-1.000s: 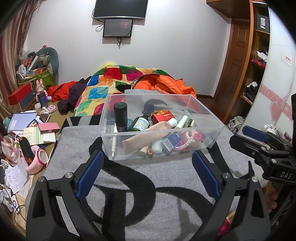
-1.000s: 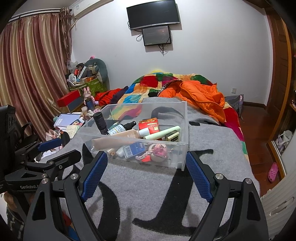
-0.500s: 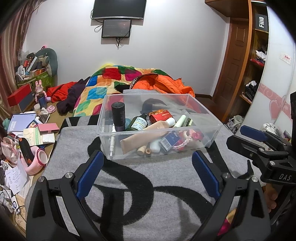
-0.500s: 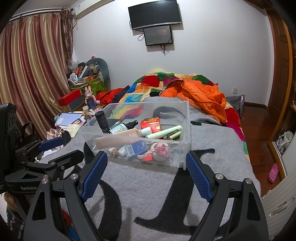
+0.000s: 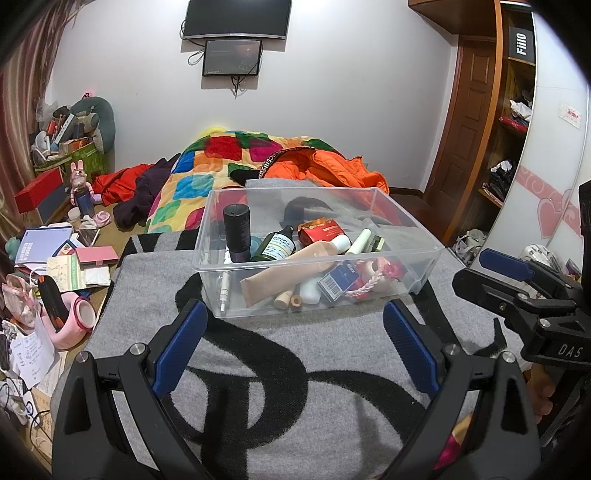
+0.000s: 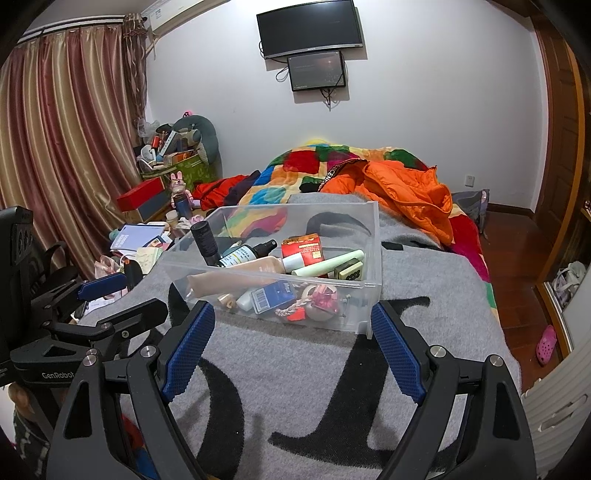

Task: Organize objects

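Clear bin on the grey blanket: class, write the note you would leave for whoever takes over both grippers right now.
Left gripper: open, empty, short of the clear bin.
Right gripper: open, empty, also in front of it.
Bin sits on the grey blanket, holding a black bottle, green bottle, beige tube, red box and small bits, all jumbled.
Done: nothing visible.
Left: sort the contents.

The black wall-mounted television [image 5: 236, 18] is cut off by the top edge. In the clear plastic bin [image 5: 424, 236], the beige squeeze tube [image 5: 288, 266] hides items beneath; label text on the dark green bottle [image 5: 275, 246] is illegible.
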